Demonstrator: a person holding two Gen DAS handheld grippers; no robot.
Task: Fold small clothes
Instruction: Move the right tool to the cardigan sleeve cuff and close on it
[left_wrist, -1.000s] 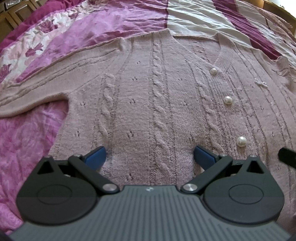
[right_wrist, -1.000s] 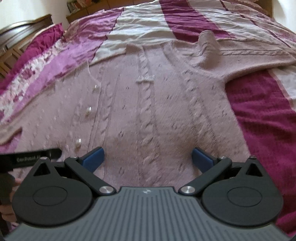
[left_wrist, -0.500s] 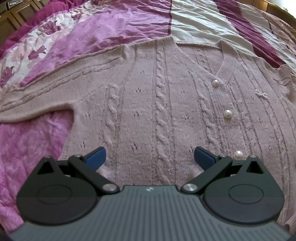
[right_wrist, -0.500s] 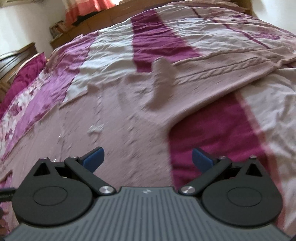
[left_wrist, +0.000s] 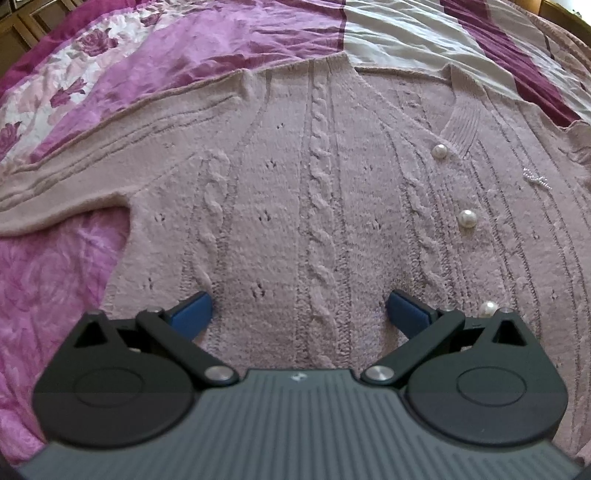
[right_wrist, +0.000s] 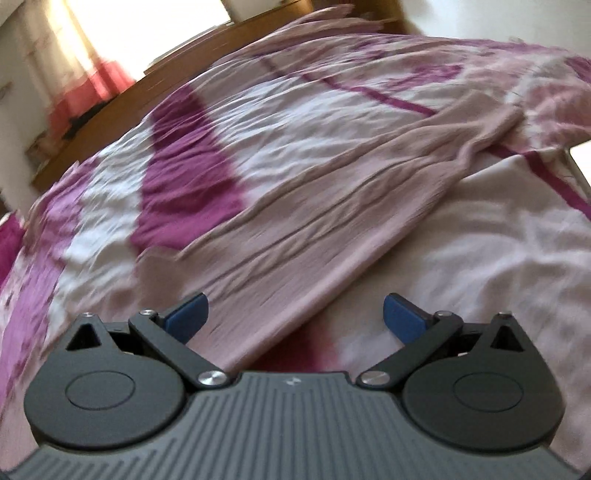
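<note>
A pale pink cable-knit cardigan (left_wrist: 317, 206) with pearl buttons (left_wrist: 467, 218) lies flat, front up, on the bed. Its left sleeve (left_wrist: 74, 184) stretches out to the left. My left gripper (left_wrist: 297, 310) is open and empty, low over the cardigan's left front panel. My right gripper (right_wrist: 293, 314) is open and empty over the base of the cardigan's right sleeve (right_wrist: 332, 221), which runs away up and to the right to its cuff (right_wrist: 506, 118). The right wrist view is blurred by motion.
The bed is covered by a striped spread in magenta, pink and white (left_wrist: 236, 40), with floral patches at the left (left_wrist: 55, 92). A wooden bed frame (right_wrist: 207, 48) and a bright curtained window (right_wrist: 85, 66) lie beyond the bed.
My right gripper has swung right, from over the cardigan's body to over its right sleeve. My left gripper has drawn back a little and shifted slightly left. Both stay open.
</note>
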